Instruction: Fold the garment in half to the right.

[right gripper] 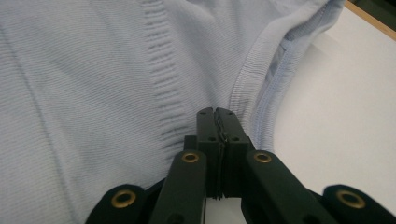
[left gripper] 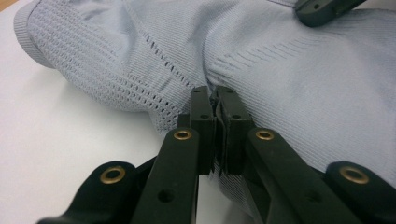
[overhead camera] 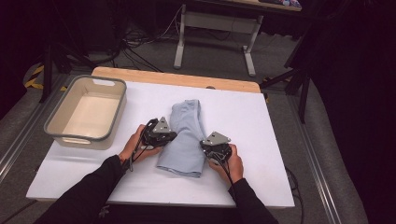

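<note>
1. High view: fixed overhead, faces forward and down; table (overhead camera: pixel 243 140) far, garment (overhead camera: pixel 184 135) at centre.
2. Left gripper view: close, low, looks along jaws onto garment (left gripper: pixel 289 79).
3. Right gripper view: close likewise; all three share garment (right gripper: pixel 84 84).

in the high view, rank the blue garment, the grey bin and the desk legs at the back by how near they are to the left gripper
1. Blue garment: just beside the left gripper, at its jaws.
2. Grey bin: on the table's left side, beyond the hand.
3. Desk legs: on the floor past the table's far edge.
</note>
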### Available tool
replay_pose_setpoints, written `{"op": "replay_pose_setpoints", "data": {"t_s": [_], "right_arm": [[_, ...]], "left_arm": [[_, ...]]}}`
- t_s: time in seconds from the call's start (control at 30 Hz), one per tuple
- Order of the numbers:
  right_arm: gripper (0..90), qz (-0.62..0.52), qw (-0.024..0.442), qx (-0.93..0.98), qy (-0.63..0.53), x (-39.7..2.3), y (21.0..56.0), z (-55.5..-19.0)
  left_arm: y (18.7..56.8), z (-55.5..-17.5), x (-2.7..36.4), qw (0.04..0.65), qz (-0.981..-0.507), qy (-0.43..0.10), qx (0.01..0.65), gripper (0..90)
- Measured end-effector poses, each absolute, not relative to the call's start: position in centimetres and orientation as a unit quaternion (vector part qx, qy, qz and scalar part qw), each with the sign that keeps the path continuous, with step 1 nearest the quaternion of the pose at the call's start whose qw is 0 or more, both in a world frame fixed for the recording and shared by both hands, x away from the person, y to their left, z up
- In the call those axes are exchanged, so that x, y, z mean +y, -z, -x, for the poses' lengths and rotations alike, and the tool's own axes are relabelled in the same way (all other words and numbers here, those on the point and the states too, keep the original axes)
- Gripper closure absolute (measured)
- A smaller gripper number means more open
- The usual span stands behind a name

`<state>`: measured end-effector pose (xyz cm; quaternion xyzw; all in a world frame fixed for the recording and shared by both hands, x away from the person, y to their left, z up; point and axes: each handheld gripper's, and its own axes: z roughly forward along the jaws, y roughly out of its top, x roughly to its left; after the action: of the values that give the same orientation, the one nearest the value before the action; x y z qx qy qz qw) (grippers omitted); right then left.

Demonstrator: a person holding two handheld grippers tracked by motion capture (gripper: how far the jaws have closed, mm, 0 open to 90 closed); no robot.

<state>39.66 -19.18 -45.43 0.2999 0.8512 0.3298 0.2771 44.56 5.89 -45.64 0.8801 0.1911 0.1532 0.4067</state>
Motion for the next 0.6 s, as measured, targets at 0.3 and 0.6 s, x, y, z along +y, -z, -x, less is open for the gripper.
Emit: {"op": "replay_pose_setpoints", "data": {"t_s": [0.3,0.6], "right_arm": [[79.9,-0.308,0.282,0.843,-0.34,-19.7,45.2,-39.6],[61.1,-0.32,0.293,0.838,-0.331,-20.1,45.0,-39.4]], "left_arm": [[43.9,-43.0,8.0,0.44,-0.862,-0.156,0.196,65.1],[44.9,-39.2,9.8,0.421,-0.885,-0.107,0.167,62.4]]}}
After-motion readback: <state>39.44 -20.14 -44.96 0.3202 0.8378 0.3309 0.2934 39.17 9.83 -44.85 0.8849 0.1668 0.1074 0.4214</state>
